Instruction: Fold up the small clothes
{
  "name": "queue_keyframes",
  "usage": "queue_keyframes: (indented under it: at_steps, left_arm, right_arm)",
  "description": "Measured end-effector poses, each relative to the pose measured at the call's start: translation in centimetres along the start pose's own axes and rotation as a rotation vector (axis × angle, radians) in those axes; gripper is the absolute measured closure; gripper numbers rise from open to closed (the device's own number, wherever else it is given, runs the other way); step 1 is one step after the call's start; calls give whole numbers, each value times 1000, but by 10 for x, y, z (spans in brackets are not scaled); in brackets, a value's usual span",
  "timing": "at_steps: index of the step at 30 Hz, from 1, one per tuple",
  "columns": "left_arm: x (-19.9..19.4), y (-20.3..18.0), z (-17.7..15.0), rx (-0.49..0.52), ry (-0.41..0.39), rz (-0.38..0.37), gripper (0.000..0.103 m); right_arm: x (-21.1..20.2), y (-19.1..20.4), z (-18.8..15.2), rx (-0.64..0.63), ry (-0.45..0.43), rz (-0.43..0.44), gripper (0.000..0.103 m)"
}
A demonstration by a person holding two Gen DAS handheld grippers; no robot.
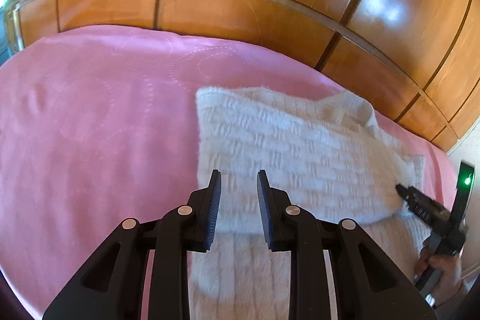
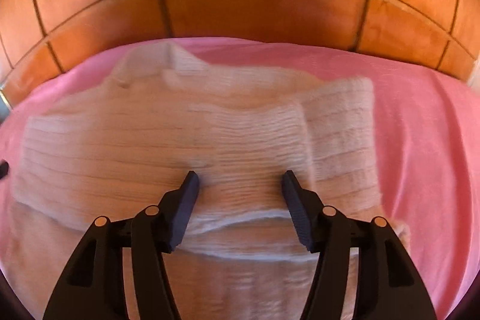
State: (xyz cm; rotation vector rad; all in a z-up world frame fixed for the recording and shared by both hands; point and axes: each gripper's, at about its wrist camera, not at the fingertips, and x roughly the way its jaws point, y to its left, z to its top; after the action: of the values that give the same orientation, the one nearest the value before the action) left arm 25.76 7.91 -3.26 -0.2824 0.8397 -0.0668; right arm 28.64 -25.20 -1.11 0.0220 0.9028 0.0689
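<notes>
Your right hand-held gripper (image 2: 240, 179), jaws spread and empty, sits directly over the sweater (image 2: 168, 140) on the bed (image 2: 420, 125). The sweater's long axis runs crosswise; the left hand-held gripper (image 1: 239, 179), also spread, hovers at its left edge.

A pink bedspread (image 1: 90, 125) carries a partly folded white knitted sweater (image 1: 285, 146).

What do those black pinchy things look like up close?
Each hand-held gripper, left and right, is matte black plastic: two angular arms with cut-out slots, round silver pivot pins, and flat dark-blue ribbed fingers. From the left view, the right one shows a green light and a bare hand on its grey handle.
</notes>
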Motion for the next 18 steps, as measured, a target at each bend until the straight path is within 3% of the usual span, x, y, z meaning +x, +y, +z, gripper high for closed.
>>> queue_keyframes:
  at_steps: [4,7,9,15,17,18]
  left_arm:
    - [27,-14,11,58,15,5,80]
    - [68,-13,14,52,99,59,79]
    - [79,-7,13,38,73,49,77]
    - [65,-12,8,47,56,74,76]
    - [51,-10,5,37,55,59,60]
    - [43,-7,2,27,48,44,58]
  right_arm:
    - [0,1,-7,2,-32,-18,45]
    - [-1,7,-10,-17,-38,-38,43]
    - [-4,5,-10,-14,-40,-35,42]
    - [-2,-4,-5,5,-44,-11,40]
    - [-2,-5,-6,7,-45,-8,39]
    - [-2,-6,-6,8,-45,-6,39]
